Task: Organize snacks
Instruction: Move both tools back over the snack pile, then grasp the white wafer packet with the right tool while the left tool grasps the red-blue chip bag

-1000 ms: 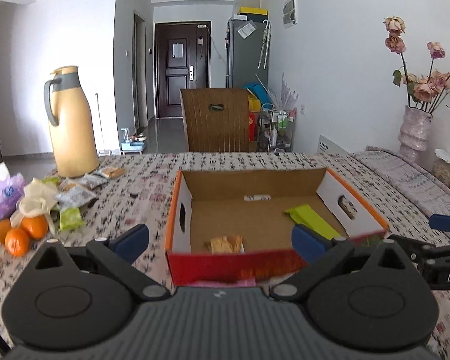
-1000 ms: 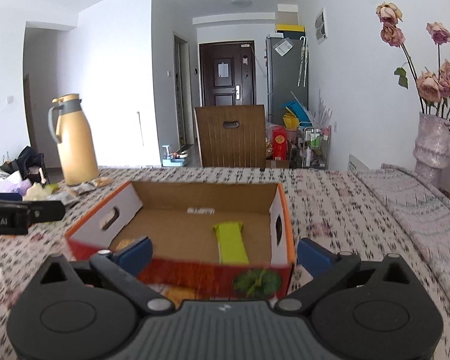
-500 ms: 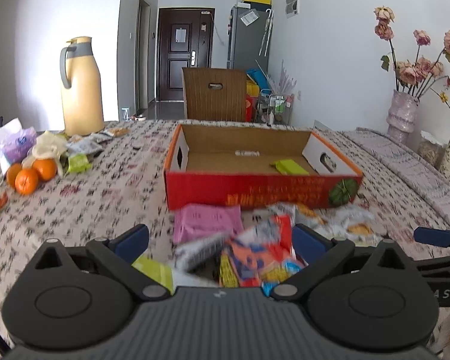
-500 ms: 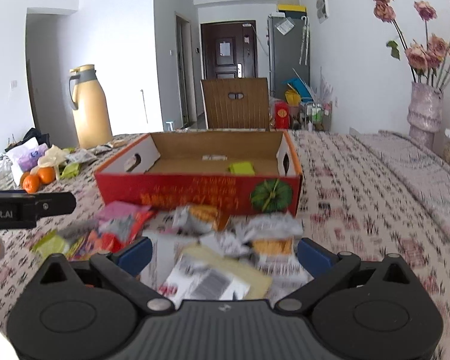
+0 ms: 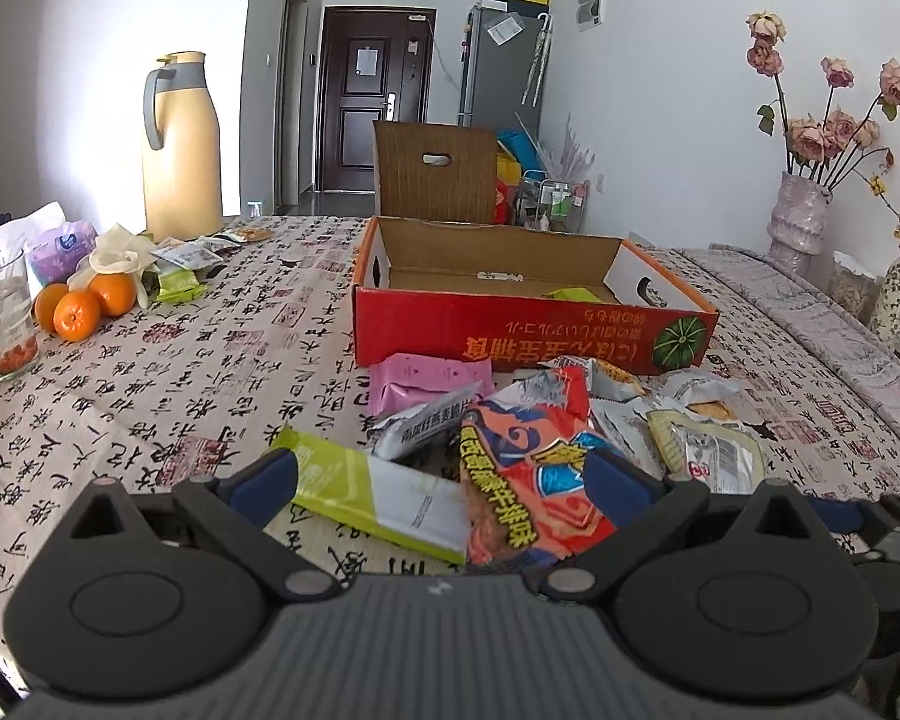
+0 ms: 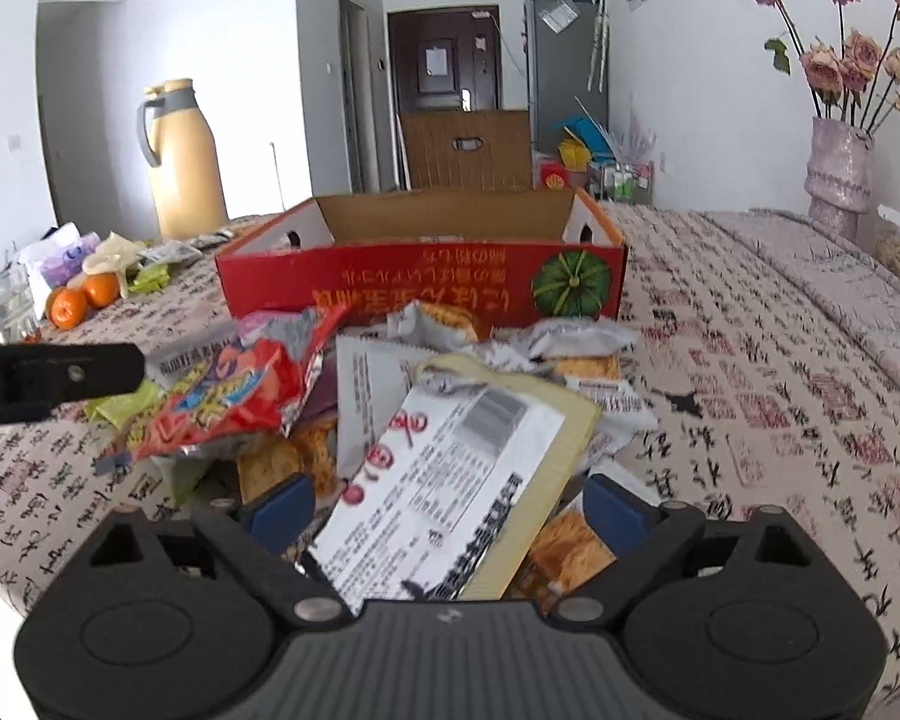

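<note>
Calligraphy-print cloth covers the table (image 5: 210,360). Left gripper (image 5: 441,477) gapes wide, empty, over a green-white packet (image 5: 384,492); right gripper (image 6: 447,504) likewise straddles a cream label-side packet (image 6: 450,480). Best to pinch one flat packet by its edge. Beyond the heap, the red box (image 5: 510,336) has room inside; open cloth lies either side.

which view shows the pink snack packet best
The left wrist view: the pink snack packet lies flat and mostly unobstructed before the red box. The right wrist view shows only a pink sliver behind the red bag.
</note>
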Demonstrator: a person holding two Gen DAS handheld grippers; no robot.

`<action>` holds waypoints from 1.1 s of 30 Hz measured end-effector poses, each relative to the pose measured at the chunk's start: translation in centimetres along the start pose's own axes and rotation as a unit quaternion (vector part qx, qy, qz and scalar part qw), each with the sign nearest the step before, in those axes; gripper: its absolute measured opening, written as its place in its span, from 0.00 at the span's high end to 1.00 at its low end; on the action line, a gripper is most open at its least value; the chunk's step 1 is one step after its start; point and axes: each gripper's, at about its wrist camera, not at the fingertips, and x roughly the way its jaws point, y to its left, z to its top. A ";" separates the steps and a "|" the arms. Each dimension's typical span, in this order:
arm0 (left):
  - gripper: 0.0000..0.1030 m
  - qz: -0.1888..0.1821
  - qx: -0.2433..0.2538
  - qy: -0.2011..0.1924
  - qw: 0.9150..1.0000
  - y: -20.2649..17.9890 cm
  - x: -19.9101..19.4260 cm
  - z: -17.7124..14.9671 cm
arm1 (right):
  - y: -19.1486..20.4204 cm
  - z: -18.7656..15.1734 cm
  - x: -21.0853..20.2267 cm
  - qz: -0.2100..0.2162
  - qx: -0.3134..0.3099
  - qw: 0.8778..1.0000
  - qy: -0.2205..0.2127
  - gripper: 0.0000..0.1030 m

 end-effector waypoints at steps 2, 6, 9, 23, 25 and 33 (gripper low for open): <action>0.00 -0.001 -0.005 0.001 1.000 0.3 0.0 -0.2 | 0.4 -0.4 0.6 -0.006 -0.001 1.000 0.010 0.13; 0.00 -0.003 -0.012 0.002 1.000 0.8 -0.1 -0.5 | 1.0 -0.8 1.1 -0.030 -0.013 0.999 0.012 0.23; 0.00 -0.005 -0.017 0.002 1.000 1.0 -0.1 -0.5 | 0.9 -0.8 1.0 -0.036 -0.015 0.999 0.008 0.32; 0.00 0.000 -0.019 0.015 1.000 0.5 0.7 0.0 | -1.2 -0.2 -1.3 0.003 0.003 1.000 -0.029 0.66; 0.00 0.000 -0.015 0.019 1.000 0.2 1.0 0.3 | -1.5 0.2 -1.8 0.007 0.006 0.999 -0.039 0.66; 0.00 -0.008 -0.007 0.059 0.998 -2.0 3.9 2.2 | -3.7 1.8 -2.3 0.005 0.012 0.997 -0.076 0.66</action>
